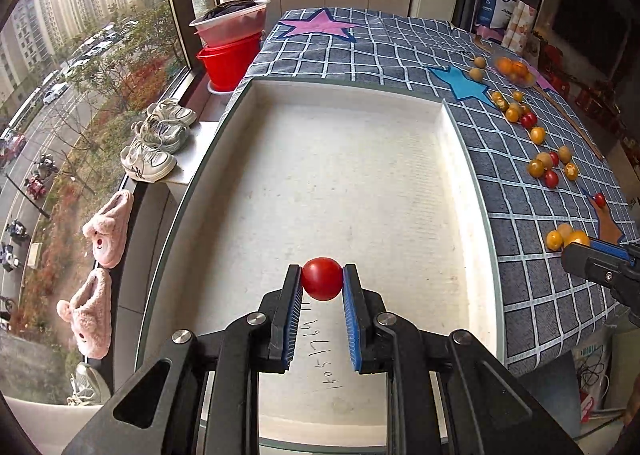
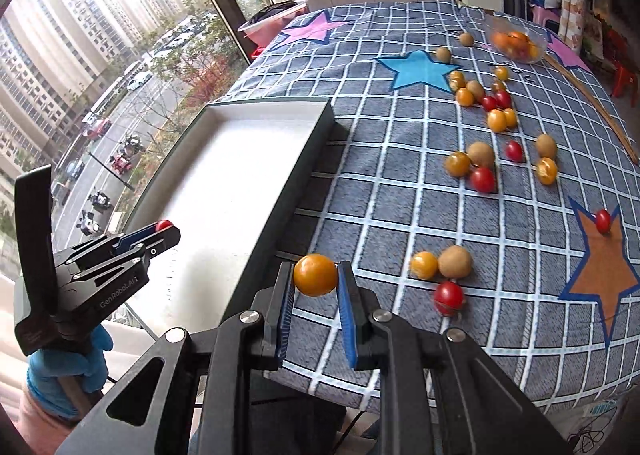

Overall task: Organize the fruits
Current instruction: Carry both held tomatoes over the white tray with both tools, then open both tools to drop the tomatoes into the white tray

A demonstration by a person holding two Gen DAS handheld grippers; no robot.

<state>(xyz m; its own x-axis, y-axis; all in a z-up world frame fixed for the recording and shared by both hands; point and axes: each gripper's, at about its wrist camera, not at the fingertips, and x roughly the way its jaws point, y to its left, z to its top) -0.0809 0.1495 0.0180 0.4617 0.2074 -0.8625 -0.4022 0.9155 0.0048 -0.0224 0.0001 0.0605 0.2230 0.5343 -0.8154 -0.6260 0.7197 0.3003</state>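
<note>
My left gripper point(image 1: 322, 275) is shut on a red cherry tomato point(image 1: 322, 279) and holds it over the near end of the white tray point(image 1: 468, 191). It also shows in the right wrist view point(image 2: 162, 229), over the tray point(image 2: 316, 143). My right gripper point(image 2: 316, 271) is shut on a yellow cherry tomato point(image 2: 315, 274), above the tablecloth just right of the tray's edge. It shows at the right edge of the left wrist view point(image 1: 580, 241). Several red, yellow and brown fruits point(image 2: 476, 167) lie scattered on the cloth to the right.
A clear bowl of orange fruits point(image 2: 516, 43) stands at the far right of the checked tablecloth point(image 2: 400, 183). Red and white tubs point(image 1: 232, 51) sit by the window beyond the tray. Shoes and slippers point(image 1: 156, 147) lie on the sill at left.
</note>
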